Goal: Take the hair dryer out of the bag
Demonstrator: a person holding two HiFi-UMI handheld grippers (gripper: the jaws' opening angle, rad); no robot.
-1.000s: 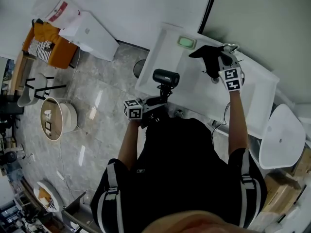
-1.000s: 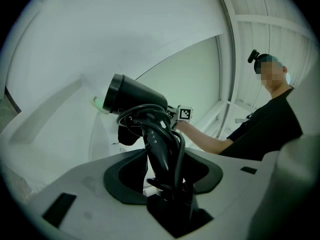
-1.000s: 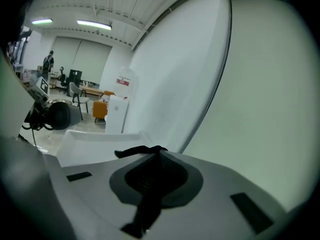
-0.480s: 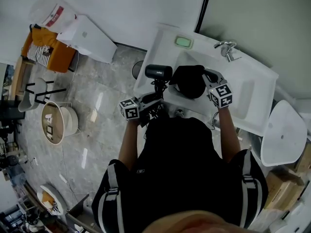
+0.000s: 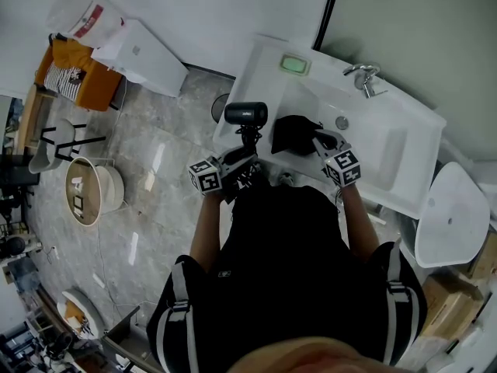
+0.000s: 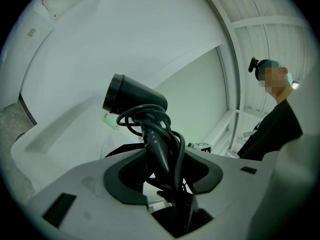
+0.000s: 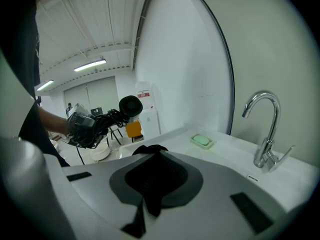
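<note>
The black hair dryer [image 5: 246, 115] is out of the bag, above the counter's left edge. My left gripper [image 5: 237, 160] is shut on its handle, which has the cord wound round it. In the left gripper view the dryer [image 6: 136, 100] stands upright between the jaws of that gripper [image 6: 165, 181]. My right gripper [image 5: 318, 141] is shut on the limp black bag [image 5: 296, 134], held just over the sink counter. Black fabric of the bag [image 7: 149, 149] is pinched between the jaws of the right gripper [image 7: 154, 184]. The dryer [image 7: 130, 105] shows at that view's left.
The white sink counter [image 5: 404, 142] carries a green soap dish [image 5: 296, 65] and a chrome faucet [image 5: 362, 77]. A white seat [image 5: 450, 220] stands at the right. On the floor at the left are a round stool [image 5: 92, 189] and an orange chair [image 5: 74, 72].
My right gripper has carried the black bag from by the faucet down and left to the counter's near side. The dryer in the left gripper has shifted a little left.
</note>
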